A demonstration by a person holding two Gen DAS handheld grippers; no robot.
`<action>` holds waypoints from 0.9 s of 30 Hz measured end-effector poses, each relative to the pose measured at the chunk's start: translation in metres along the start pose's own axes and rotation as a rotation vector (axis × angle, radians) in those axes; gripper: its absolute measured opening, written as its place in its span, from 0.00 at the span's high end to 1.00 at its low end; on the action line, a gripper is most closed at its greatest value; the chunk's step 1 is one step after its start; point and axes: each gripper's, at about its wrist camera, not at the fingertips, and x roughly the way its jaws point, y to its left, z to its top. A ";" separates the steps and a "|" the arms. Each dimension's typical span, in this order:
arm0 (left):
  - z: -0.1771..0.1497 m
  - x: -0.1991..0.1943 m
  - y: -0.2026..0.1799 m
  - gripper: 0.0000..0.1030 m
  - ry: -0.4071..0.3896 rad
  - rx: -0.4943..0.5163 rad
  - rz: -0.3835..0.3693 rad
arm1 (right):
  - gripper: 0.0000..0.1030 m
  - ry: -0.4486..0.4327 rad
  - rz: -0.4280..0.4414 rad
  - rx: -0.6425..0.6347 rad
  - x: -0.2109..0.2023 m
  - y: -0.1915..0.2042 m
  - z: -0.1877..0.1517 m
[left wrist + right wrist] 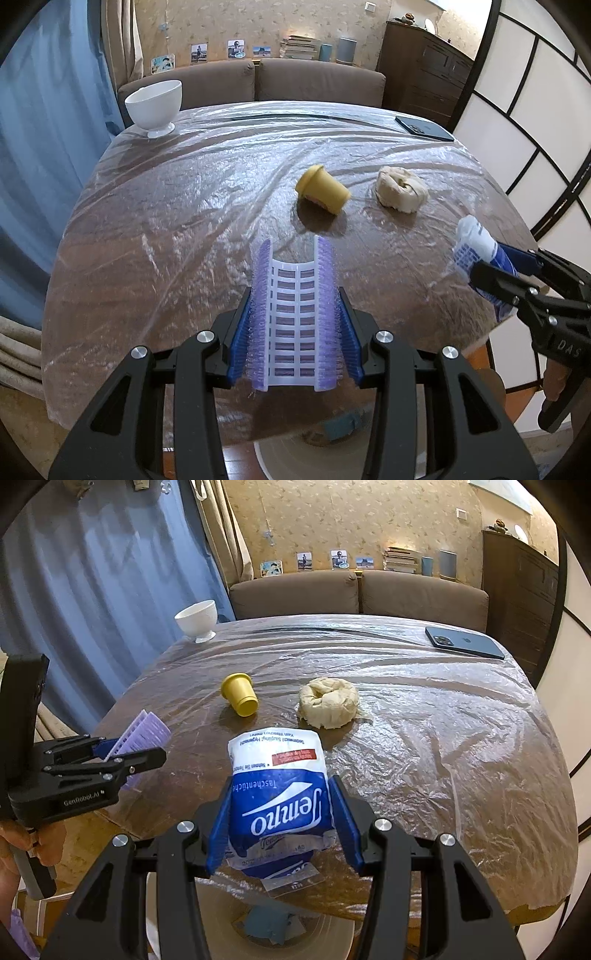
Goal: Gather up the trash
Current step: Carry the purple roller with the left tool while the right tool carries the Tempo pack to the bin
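Note:
My left gripper [293, 302] is shut on a purple-and-white bristled curler piece [293, 314], held above the near edge of the plastic-covered table [184, 206]. My right gripper [282, 805] is shut on a blue-and-white tissue pack [280, 786]; the pack [476, 247] also shows at the right of the left wrist view. In the right wrist view the left gripper [122, 753] and curler piece [142, 734] appear at the left. On the table lie a yellow cup [323, 188] on its side and a crumpled beige wad [400, 188]. Below the table edge sits a bin [295, 923] holding blue scraps.
A white footed bowl [155, 105] stands at the far left corner, and a dark phone [463, 642] lies at the far right corner. A brown sofa [255, 83] is behind the table, a blue curtain [48, 110] to the left, and a paneled screen [524, 122] to the right.

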 end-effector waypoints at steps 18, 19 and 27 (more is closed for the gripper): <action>-0.037 -0.028 -0.012 0.58 0.009 0.034 -0.064 | 0.52 0.018 0.055 -0.032 -0.027 0.011 -0.024; -0.039 -0.029 -0.013 0.58 0.011 0.035 -0.070 | 0.52 0.019 0.055 -0.034 -0.028 0.011 -0.025; -0.054 -0.034 -0.022 0.58 0.033 0.070 -0.087 | 0.52 0.048 0.079 -0.068 -0.035 0.017 -0.039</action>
